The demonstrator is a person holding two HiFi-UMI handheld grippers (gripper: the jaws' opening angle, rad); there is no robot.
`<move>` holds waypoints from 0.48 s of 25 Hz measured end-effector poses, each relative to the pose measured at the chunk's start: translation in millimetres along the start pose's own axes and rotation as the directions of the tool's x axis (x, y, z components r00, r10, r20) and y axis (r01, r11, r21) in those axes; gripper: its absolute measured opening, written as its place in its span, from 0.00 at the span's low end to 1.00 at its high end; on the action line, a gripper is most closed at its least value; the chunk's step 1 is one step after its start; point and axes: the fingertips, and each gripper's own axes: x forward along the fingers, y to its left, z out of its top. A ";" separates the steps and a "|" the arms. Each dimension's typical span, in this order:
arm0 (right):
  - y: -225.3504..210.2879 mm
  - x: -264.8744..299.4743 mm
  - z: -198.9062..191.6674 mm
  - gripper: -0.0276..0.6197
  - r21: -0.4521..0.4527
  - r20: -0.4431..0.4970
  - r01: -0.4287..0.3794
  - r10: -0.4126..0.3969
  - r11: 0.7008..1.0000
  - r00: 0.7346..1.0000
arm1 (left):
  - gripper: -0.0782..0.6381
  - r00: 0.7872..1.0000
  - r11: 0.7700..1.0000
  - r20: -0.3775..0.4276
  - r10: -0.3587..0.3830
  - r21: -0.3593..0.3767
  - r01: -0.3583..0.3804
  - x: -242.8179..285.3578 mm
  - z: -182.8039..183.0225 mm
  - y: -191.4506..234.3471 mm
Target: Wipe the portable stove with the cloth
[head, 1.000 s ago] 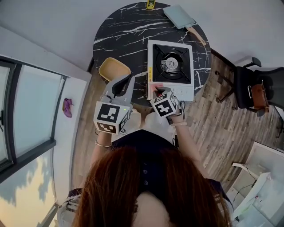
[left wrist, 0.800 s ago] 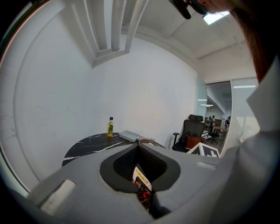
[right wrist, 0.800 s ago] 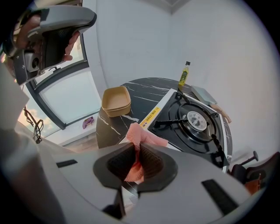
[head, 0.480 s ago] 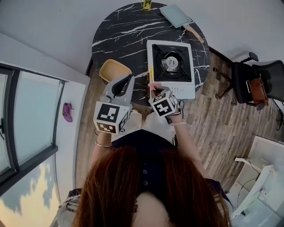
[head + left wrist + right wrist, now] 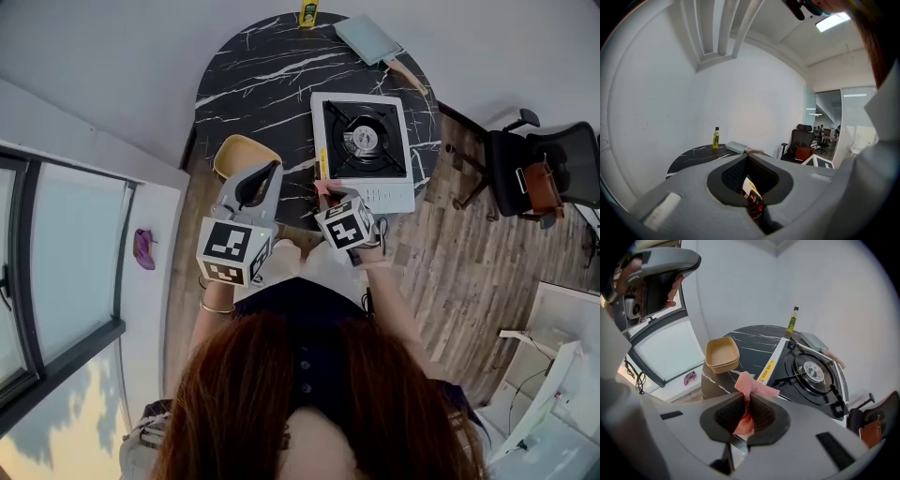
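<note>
Office premises, black swivel chair (image 5: 525, 173), glass partition (image 5: 828, 117) giving onto further desks and chairs, recessed ceiling light panel (image 5: 833, 19), wood-plank floor (image 5: 450, 272), round black marble-pattern table (image 5: 253, 84), large low window (image 5: 56, 272).

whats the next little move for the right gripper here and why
Probably ease the right gripper forward and down onto the portable stove. Its fingers are shut on the pink cloth, which hangs by the stove's near-left corner and apparently isn't on its top yet.
</note>
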 end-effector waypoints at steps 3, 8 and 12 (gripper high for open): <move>-1.9 1.7 3.1 0.10 0.010 0.000 0.021 -0.021 1.000 1.000 | 0.13 1.000 1.000 0.004 -0.014 0.004 0.014 -0.4 1.8 1.8; -5.4 5.9 7.1 0.10 0.025 0.002 0.055 -0.055 0.998 0.998 | 0.13 0.999 0.999 0.004 -0.041 0.004 0.041 -0.6 0.8 3.3; -6.1 6.0 8.2 0.10 0.014 -0.004 0.087 -0.087 0.996 0.996 | 0.13 0.998 0.998 -0.003 -0.063 0.007 0.063 2.2 0.6 -2.5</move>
